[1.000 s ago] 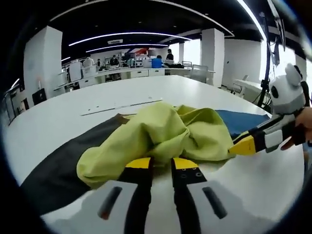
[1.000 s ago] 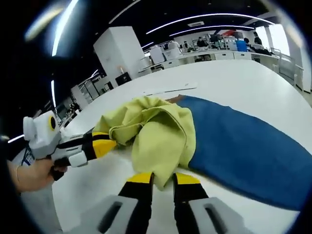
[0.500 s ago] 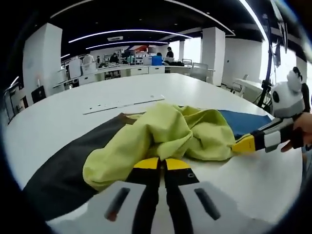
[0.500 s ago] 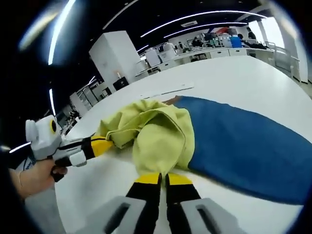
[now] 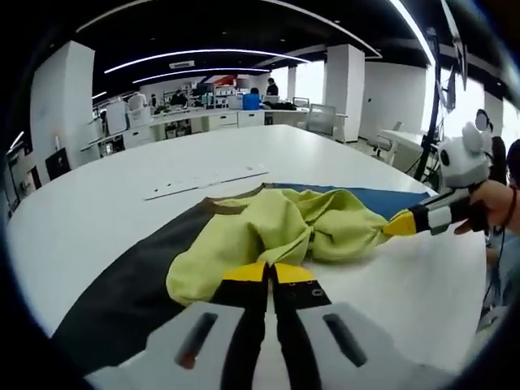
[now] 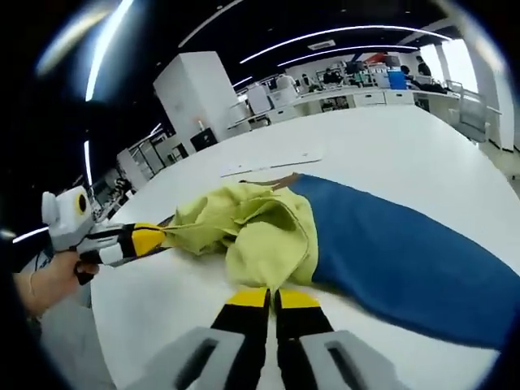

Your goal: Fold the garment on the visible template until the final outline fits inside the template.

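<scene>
Both the left gripper (image 5: 273, 272) and right gripper (image 6: 272, 297), jaws clamped on hems, hold the garment (image 5: 280, 234) bunched on the template (image 6: 406, 252) mid-table (image 5: 97, 203), folding barely begun.

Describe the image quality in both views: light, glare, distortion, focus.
Left gripper view: strong fisheye bending, ceiling light strips curved, windows at right blown out, garment sharp, far desks soft. Right gripper view: same bending, a smeared streak of glare upper left, blue template evenly lit, soft shadow under the garment.
</scene>
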The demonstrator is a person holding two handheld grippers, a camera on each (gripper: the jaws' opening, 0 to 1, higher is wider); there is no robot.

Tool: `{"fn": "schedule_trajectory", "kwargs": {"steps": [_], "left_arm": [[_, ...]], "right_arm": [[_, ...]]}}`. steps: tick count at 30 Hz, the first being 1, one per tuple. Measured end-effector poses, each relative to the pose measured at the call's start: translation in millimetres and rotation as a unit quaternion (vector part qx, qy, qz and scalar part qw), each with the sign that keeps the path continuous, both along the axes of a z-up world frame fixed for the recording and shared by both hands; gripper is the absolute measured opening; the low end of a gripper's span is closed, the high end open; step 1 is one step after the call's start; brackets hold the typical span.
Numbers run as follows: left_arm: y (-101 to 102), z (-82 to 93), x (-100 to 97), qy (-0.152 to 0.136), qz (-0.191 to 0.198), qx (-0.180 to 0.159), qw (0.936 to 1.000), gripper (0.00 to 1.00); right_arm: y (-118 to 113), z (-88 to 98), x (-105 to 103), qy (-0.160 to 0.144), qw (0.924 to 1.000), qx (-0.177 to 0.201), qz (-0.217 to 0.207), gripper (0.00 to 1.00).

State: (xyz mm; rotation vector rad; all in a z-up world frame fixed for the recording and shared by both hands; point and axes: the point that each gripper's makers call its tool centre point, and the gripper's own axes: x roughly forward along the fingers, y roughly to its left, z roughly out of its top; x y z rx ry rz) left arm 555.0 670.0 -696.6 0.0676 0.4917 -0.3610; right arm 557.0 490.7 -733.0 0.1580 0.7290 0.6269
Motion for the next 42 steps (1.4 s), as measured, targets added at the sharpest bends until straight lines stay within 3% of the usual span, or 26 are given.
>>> {"fn": "schedule_trajectory", "kwargs": {"steps": [5,11,19,31,42], "left_arm": [[18.1,16.0,-12.7,-0.006,0.008,-0.006,0.9999,0.0],[42.6,30.9,-33.4,-0.013,0.015,-0.003,0.9998,0.0],[67.8,32.7,-62.2,-0.01,0.015,0.009,0.9998,0.0],[81.6,42.4,-97.6,-0.015,-0.002,0.014,0.9998,0.0],[81.2,37.4,-137.7,-0.003,-0.036,0.044,0.9984,0.0]], "right_arm": [[-10.0,6.8,-8.3,0.004,0.9998,-0.018,-0.002,0.0],[-4.7,16.0,-27.6,-0.001,0.9994,-0.029,0.021,0.0],[-11.6,22.5,-43.6,-0.002,0.9991,-0.036,0.024,0.0],[-31.6,28.3,-76.0,-0.004,0.9979,-0.057,0.029,0.0],[-40.4,29.5,-105.1,0.0,0.9988,-0.047,0.014,0.0]]}}
